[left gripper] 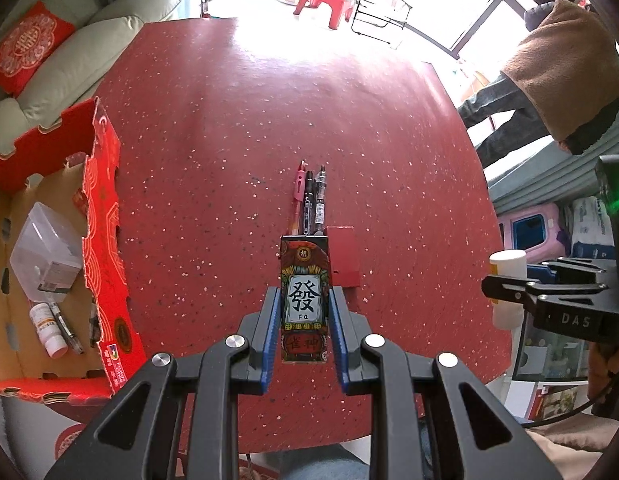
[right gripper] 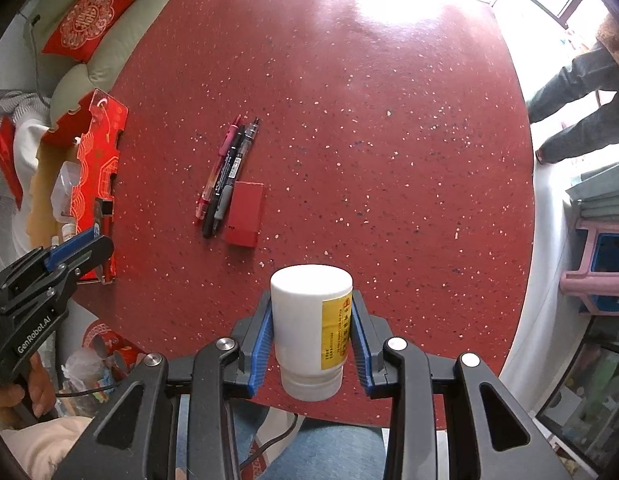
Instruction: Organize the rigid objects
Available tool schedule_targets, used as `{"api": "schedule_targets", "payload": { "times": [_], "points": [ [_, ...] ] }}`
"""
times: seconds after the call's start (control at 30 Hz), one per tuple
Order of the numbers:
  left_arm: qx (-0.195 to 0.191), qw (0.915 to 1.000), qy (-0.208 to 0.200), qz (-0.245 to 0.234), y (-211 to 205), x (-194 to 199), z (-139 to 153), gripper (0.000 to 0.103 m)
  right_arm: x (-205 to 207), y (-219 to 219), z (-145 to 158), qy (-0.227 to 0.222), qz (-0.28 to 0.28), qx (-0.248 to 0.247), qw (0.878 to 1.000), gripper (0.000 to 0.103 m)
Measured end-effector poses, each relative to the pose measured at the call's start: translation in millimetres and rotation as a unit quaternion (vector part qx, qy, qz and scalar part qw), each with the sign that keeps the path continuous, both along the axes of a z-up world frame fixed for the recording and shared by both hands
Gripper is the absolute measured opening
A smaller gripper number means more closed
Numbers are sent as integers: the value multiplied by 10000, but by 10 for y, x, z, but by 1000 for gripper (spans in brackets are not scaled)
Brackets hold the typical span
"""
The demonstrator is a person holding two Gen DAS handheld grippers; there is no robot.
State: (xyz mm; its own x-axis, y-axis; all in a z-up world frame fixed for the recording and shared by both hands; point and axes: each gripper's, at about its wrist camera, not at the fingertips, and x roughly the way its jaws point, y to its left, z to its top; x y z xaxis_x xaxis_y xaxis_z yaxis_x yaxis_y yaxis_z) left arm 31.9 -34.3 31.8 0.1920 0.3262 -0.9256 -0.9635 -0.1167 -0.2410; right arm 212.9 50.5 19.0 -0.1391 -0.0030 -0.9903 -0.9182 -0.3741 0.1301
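1. The left gripper (left gripper: 303, 316) was clenched on a decorated card box (left gripper: 304, 300), held above the near part of the red table (left gripper: 237, 120).
2. The right gripper (right gripper: 312, 332) grasped a white bottle (right gripper: 309, 328) with a yellow label.
3. Three pens (right gripper: 225, 172) lay side by side, just left of a small red box (right gripper: 244, 213).
4. A red cardboard tray (left gripper: 105, 216) at the table's left held a clear container (left gripper: 43, 252) and a small bottle (left gripper: 49, 330).

The left gripper (left gripper: 303, 318) clamps a mahjong-print card box (left gripper: 304, 300) between blue fingers (left gripper: 269, 332); beyond the box lie three pens (left gripper: 308, 200) and a red box (left gripper: 343, 256).
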Motion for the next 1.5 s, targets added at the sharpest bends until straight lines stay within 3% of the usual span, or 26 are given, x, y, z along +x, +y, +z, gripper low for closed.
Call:
{"api": "schedule_targets", "payload": {
  "times": [0.47,0.8,1.27,1.5],
  "points": [
    [176,9988,-161,434,-44,-303,96,26,-291,-17,-15,-200,447,44,9988,37],
    [496,9929,-206,1057,-158,-717,359,26,-665,77,77,114,545,124,9984,37],
    [517,9731,-158,2239,-644,-1387,424,26,-1492,-98,265,763,1351,91,9878,37],
    [355,9555,-74,2926,-992,-1782,349,26,-2104,-328,313,1138,2130,-146,9703,37]
  ]
}}
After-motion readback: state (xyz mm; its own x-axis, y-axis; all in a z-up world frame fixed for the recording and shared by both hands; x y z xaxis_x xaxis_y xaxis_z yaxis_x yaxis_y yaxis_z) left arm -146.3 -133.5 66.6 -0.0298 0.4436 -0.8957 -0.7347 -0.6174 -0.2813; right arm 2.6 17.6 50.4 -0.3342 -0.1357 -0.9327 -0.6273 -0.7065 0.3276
